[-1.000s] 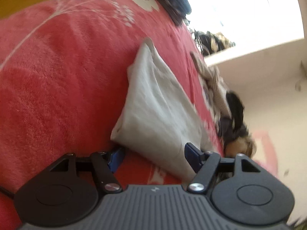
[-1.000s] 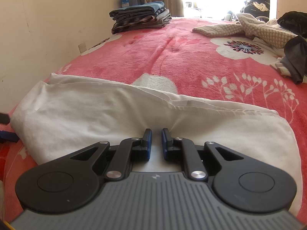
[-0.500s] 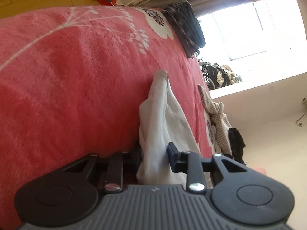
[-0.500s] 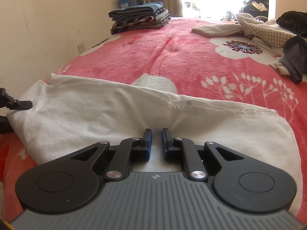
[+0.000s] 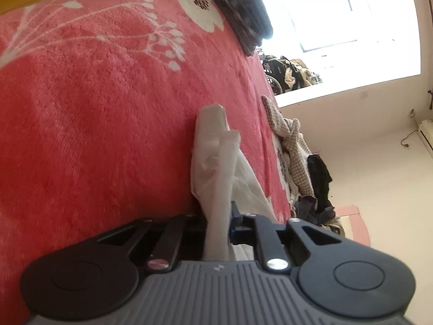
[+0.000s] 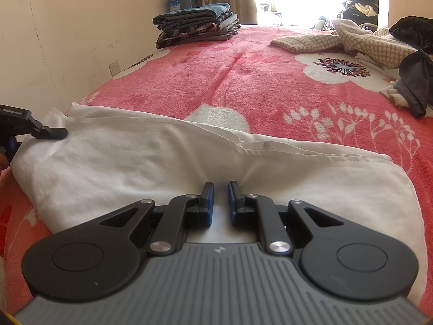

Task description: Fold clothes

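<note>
White garment [image 6: 167,162] spread across near end of bed [image 6: 243,81]. Left gripper [image 5: 217,224] jaws just closing, clamped on its left edge; right gripper [image 6: 218,200] clenched on near hem. Thin, limp, light cloth: likely sags; hold edges, corners.

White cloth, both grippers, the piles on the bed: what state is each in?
White cloth: spread flat, partly folded, pinched at two edges.
Left gripper: jaws just closed on the cloth.
Right gripper: shut on the cloth.
Folded stack: neatly folded.
Checked garment: crumpled, unfolded.
</note>
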`<state>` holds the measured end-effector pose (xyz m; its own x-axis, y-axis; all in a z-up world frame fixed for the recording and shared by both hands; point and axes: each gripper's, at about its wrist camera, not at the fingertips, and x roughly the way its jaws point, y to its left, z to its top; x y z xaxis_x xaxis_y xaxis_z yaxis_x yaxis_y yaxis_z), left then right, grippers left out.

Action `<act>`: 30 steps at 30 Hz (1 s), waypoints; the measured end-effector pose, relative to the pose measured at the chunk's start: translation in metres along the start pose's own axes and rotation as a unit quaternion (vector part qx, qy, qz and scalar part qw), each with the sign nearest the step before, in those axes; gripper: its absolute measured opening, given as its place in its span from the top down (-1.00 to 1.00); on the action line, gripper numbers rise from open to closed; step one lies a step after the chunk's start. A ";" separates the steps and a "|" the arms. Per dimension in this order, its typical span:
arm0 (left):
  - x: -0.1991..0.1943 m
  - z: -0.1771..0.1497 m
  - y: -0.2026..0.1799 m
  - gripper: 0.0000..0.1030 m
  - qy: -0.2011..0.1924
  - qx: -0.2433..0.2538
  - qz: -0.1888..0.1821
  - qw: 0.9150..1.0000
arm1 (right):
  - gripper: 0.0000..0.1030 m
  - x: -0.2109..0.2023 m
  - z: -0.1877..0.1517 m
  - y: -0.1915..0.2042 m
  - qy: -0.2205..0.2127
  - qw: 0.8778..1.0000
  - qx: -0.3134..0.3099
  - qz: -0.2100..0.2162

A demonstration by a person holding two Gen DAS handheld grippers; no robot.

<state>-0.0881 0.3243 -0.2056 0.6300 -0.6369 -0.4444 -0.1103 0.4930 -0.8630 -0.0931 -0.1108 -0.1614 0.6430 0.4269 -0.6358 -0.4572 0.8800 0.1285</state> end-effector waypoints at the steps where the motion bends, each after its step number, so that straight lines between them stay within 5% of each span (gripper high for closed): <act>1: 0.000 -0.001 -0.004 0.83 -0.002 0.008 0.006 1.000 | 0.80 0.000 0.000 0.000 0.000 1.000 0.000 0.000; 5: -0.004 -0.003 -0.025 0.90 -0.011 0.035 0.014 0.999 | 0.80 0.000 -0.001 0.001 0.000 1.000 -0.005 -0.003; 13: -0.013 -0.004 -0.097 0.91 -0.028 0.069 -0.044 0.996 | 0.79 0.001 -0.001 0.004 -0.004 1.000 -0.017 -0.007; 19: 0.001 -0.014 -0.141 0.91 -0.023 0.142 -0.026 0.989 | 0.78 0.000 0.004 0.008 -0.002 0.999 -0.034 -0.014; 25: 0.008 -0.020 -0.164 0.91 -0.018 0.187 -0.022 0.982 | 0.76 -0.030 0.022 0.025 -0.054 0.996 -0.073 0.005; 30: 0.004 -0.024 -0.174 0.91 -0.010 0.190 -0.044 0.981 | 0.76 0.012 0.035 0.042 -0.010 0.993 -0.116 0.028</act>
<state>-0.0846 0.2219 -0.0630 0.6394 -0.6768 -0.3647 0.2374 0.6251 -0.7436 -0.0830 -0.0614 -0.1366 0.6234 0.4803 -0.6170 -0.6201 0.7843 -0.0160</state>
